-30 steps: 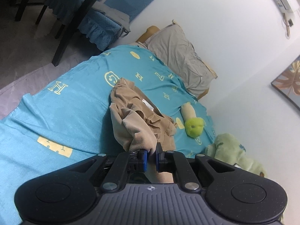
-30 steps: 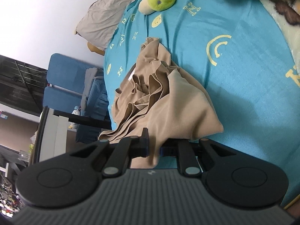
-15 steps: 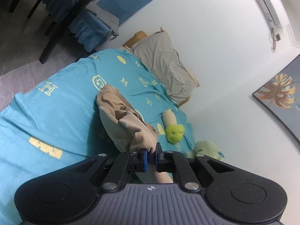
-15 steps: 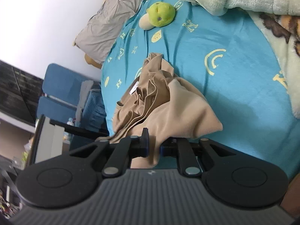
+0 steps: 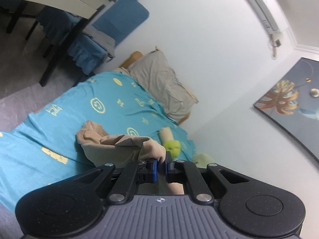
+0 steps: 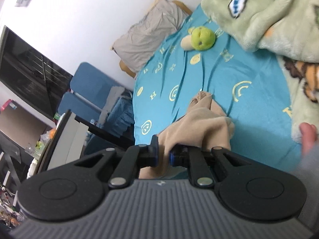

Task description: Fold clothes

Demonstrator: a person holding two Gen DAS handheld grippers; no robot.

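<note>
Across a bed [image 5: 59,123] covered by a smooth turquoise sheet [image 6: 219,75], printed with pale yellow smiley faces and block letters such as "H", lies the scene. At the head end, a rumpled grey pillow [image 5: 163,85] leans against a plain white wall [image 5: 199,39]. Along one side spreads a thick, fuzzy pale green blanket [image 6: 269,16] with cartoon patches. Most of the sheet between pillow and clothing is open and flat; the near bed edge drops toward a grey floor [image 5: 18,63], where blue chairs [image 5: 119,20] stand close by.

Soft, tan, finely ribbed garment [image 5: 119,147] rests in a crumpled heap near the middle of the bed, with part of it lifted off the sheet. The left tool [image 5: 160,169] pinches a fold of this fabric between nearly closed blue pads. The right tool [image 6: 163,155] also clamps a bunched fold of the garment [image 6: 199,127], jaws slightly parted around the cloth.

Beyond the garment sits a small round green plush toy [image 6: 202,37] with a beige body. Fingers [image 6: 308,137] of a hand show at the right view's edge.
</note>
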